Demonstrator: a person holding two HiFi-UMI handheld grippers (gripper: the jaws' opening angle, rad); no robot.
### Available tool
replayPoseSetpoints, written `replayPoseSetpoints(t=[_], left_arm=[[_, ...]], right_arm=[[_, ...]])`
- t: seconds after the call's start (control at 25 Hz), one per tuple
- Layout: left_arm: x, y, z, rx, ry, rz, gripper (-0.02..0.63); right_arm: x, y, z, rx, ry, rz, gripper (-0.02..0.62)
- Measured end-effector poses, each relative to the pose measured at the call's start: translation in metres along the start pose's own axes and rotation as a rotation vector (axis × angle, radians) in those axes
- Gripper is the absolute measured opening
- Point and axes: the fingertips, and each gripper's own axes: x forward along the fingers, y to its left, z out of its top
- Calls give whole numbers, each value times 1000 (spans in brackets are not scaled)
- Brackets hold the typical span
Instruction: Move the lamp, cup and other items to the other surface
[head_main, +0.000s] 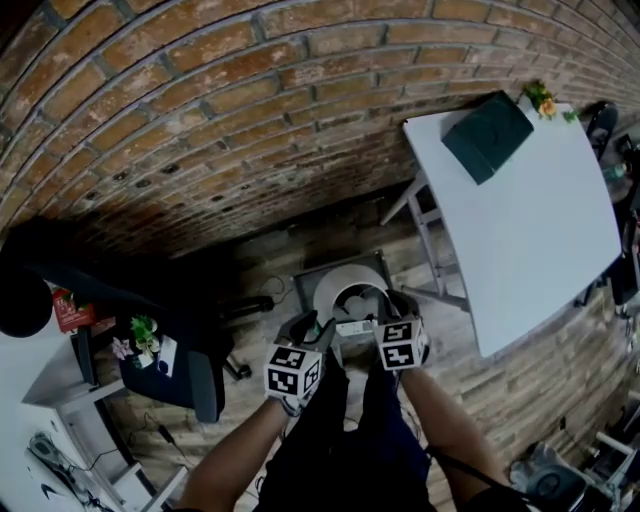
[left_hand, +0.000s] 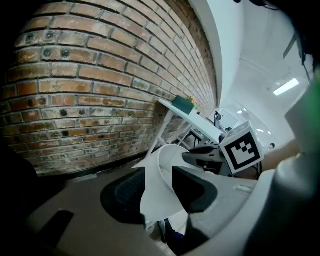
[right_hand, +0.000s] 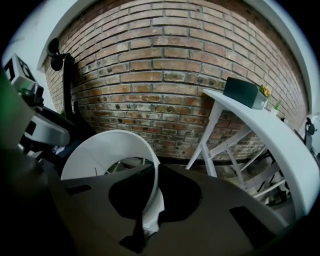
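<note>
Lampshade is pinched by both the right gripper and left gripper, sitting dead centre. Looks like the carry step; next it needs lifting toward the white table at 2 o'clock.

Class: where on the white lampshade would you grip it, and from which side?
Grip the lampshade by its thin wall at the open rim, coming from the open end, one jaw inside and one outside. The drum looks too wide to span; the left gripper and right gripper pinch opposite sides like this.
</note>
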Motion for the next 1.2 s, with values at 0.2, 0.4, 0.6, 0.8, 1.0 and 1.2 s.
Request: replayPoseSetpoints(t=[0.2, 0.4, 0.6, 0.8, 1.0, 1.2], left_arm=[[-16, 11, -8, -40, -2, 13, 166], [-35, 24, -27, -71, 19, 49, 164], [-43, 25, -29, -82, 15, 49, 164], [-55, 24, -11, -76, -20, 47, 164], [-70, 24, 13, -53, -50, 49, 164], [-90, 26, 39, -54, -101, 58, 164]], right_arm=[[-4, 2, 1, 15, -8, 30, 12], [-11, 6, 14, -52, -22, 44, 12], [-23, 6, 34, -81, -53, 66, 12], [-47, 8, 62, -111, -86, 99, 7], [-88, 13, 100, -144, -111, 143, 8], [-137, 9, 143, -167, -136, 166, 8]])
